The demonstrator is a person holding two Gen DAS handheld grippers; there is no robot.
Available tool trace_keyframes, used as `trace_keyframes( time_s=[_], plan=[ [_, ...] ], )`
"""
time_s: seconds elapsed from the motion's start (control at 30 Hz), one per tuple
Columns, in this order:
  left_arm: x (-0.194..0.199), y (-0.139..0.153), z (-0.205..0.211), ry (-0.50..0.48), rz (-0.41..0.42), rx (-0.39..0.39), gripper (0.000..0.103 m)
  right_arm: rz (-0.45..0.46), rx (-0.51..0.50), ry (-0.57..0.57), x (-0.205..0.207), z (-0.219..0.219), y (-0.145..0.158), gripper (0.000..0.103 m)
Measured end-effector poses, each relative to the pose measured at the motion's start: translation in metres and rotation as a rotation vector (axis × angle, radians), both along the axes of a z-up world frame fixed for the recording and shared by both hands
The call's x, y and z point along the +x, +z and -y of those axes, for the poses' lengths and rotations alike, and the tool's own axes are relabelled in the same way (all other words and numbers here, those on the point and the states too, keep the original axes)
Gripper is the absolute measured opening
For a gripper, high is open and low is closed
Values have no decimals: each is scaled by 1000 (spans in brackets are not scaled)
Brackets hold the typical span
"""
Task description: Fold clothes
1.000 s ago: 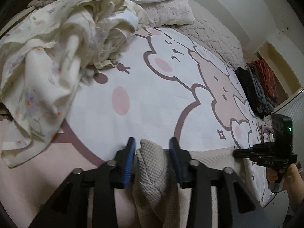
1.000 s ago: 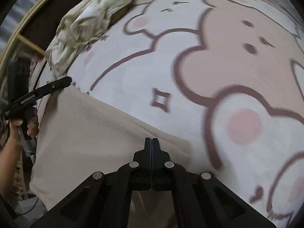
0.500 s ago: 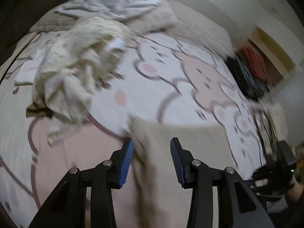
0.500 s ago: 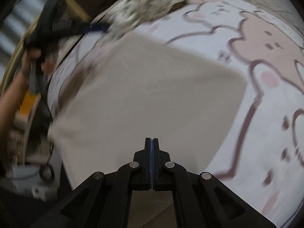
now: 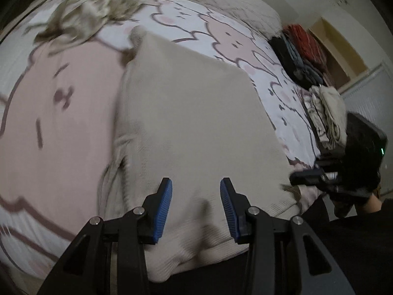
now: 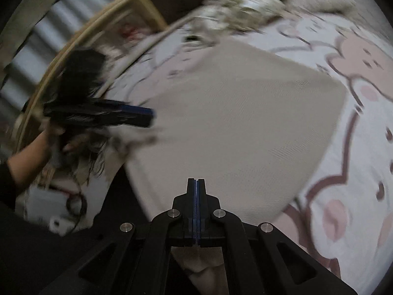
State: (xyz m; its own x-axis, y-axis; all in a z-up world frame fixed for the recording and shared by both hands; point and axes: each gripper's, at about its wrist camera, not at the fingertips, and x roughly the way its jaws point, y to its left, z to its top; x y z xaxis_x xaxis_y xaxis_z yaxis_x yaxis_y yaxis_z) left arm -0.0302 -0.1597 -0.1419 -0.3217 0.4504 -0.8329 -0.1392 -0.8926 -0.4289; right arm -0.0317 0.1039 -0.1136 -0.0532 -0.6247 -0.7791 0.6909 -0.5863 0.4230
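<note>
Cartoon-bear bedsheet [image 5: 61, 103] under beige garment [image 5: 196, 123]; no writing legible.

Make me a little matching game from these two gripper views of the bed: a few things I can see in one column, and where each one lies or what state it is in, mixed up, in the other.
Things:
1. beige garment
2. floral cream cloth
3. stack of folded clothes
4. right gripper

Places or states:
A. crumpled in a heap at the far end of the bed
B. jaws shut together
C. spread flat over the cartoon bedsheet
D. lined up along the bed's edge by the wall

Pairs: 1-C, 2-A, 3-D, 4-B
</note>
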Motion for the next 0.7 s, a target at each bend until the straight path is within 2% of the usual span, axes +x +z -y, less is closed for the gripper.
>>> trace_keyframes(
  time_s=[0.07,0.13,0.17,0.23,0.37,0.47,0.7],
  plan=[
    [3,-6,7,38,0,9,40,-39,69,62,11,10,-6,0],
    [3,-10,12,70,6,31,40,-57,177,98,20,14,-25,0],
    [2,-11,13,86,8,35,40,-54,195,98,21,13,-33,0],
    [2,-11,12,103,4,25,40,-25,155,56,17,7,-41,0],
    [6,-11,4,108,-16,-48,40,149,50,-67,-6,-11,-58,0],
    [10,-10,-1,109,-36,-103,40,139,51,-75,-9,-9,-60,0],
    [17,2,-18,177,-51,-234,40,40,112,-74,6,-3,-50,0]
  ],
)
